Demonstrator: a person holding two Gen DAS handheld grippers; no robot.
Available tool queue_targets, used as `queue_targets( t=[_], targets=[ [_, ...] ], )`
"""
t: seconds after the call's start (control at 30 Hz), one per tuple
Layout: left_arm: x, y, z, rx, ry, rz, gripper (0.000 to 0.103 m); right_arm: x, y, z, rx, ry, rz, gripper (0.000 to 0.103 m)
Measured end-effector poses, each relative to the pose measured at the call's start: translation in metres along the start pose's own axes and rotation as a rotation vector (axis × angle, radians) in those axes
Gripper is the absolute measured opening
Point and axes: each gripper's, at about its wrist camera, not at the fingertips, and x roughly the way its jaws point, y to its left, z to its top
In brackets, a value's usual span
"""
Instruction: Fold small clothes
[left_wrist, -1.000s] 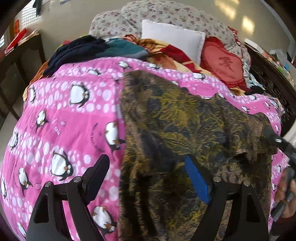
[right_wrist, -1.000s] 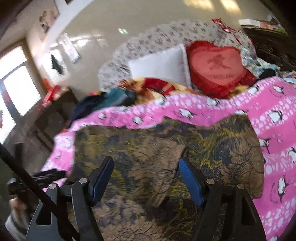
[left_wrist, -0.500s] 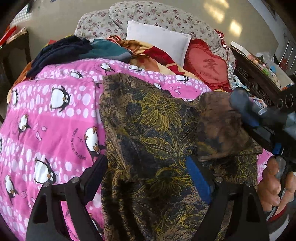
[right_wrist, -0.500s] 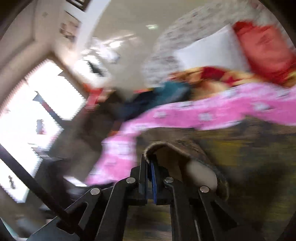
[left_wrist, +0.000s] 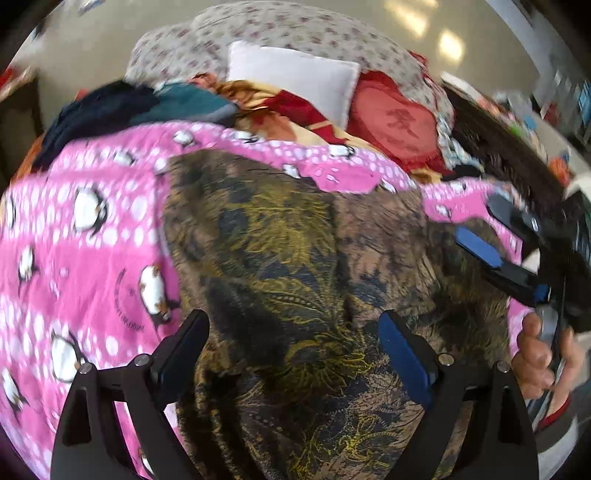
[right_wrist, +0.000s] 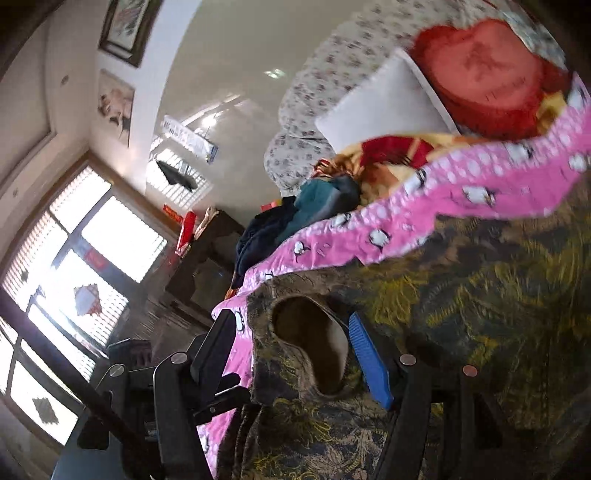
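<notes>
The left gripper (left_wrist: 293, 345) hangs wide open above the garment (left_wrist: 295, 266), holding nothing. The right gripper (right_wrist: 291, 349) is also spread wide, a sleeve opening (right_wrist: 310, 347) between its fingers without being pinched. The garment lies flat on the pink blanket (left_wrist: 85, 236), pillows (left_wrist: 291, 79) beyond.

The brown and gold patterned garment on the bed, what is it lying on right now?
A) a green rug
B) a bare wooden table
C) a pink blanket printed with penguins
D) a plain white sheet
C: the patterned garment is spread over a pink blanket with penguins and white dots, which shows along its left and far edges; both the left gripper and the right gripper are open above it.
</notes>
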Motion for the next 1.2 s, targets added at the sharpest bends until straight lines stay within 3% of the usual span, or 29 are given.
queue_targets(
  t=[0.1,0.2,0.27,0.43,0.57,0.67,0.8,0.83,1.0,1.07,1.2],
  targets=[
    [0.006,-0.011,-0.004,0.044,0.022,0.003,0.092,0.013,-0.010,-0.004,0.063,0.013,0.054,0.069],
    [0.005,-0.009,-0.012,0.070,0.045,0.011,0.092,0.040,-0.013,-0.006,0.097,0.050,-0.006,0.071],
    [0.002,-0.002,-0.017,0.070,0.044,0.029,0.092,0.060,-0.012,-0.010,0.122,0.090,0.004,0.070],
    [0.001,0.023,-0.021,0.003,0.049,0.042,0.092,0.087,0.018,-0.019,0.140,0.181,0.289,0.071],
    [0.006,0.027,-0.020,-0.024,0.049,0.014,0.092,0.051,0.026,-0.005,0.038,0.051,0.137,0.073],
    [0.013,0.022,-0.018,-0.030,0.055,0.000,0.092,0.031,0.009,0.000,0.087,0.030,0.112,0.079],
    [0.012,0.015,-0.019,-0.022,0.066,0.001,0.092,0.036,-0.008,-0.001,0.121,0.032,-0.021,0.081],
    [0.009,0.015,-0.021,-0.012,0.062,0.004,0.092,0.048,-0.008,-0.005,0.148,0.056,0.000,0.081],
    [0.011,0.020,-0.022,-0.008,0.065,0.036,0.092,0.093,0.028,-0.021,0.176,0.167,0.303,0.081],
    [0.016,0.023,-0.019,-0.027,0.070,0.020,0.092,0.087,0.041,-0.018,0.117,0.155,0.297,0.081],
    [0.025,0.032,-0.015,-0.063,0.070,0.030,0.092,0.041,0.038,-0.013,0.030,0.104,0.160,0.083]
  ],
)
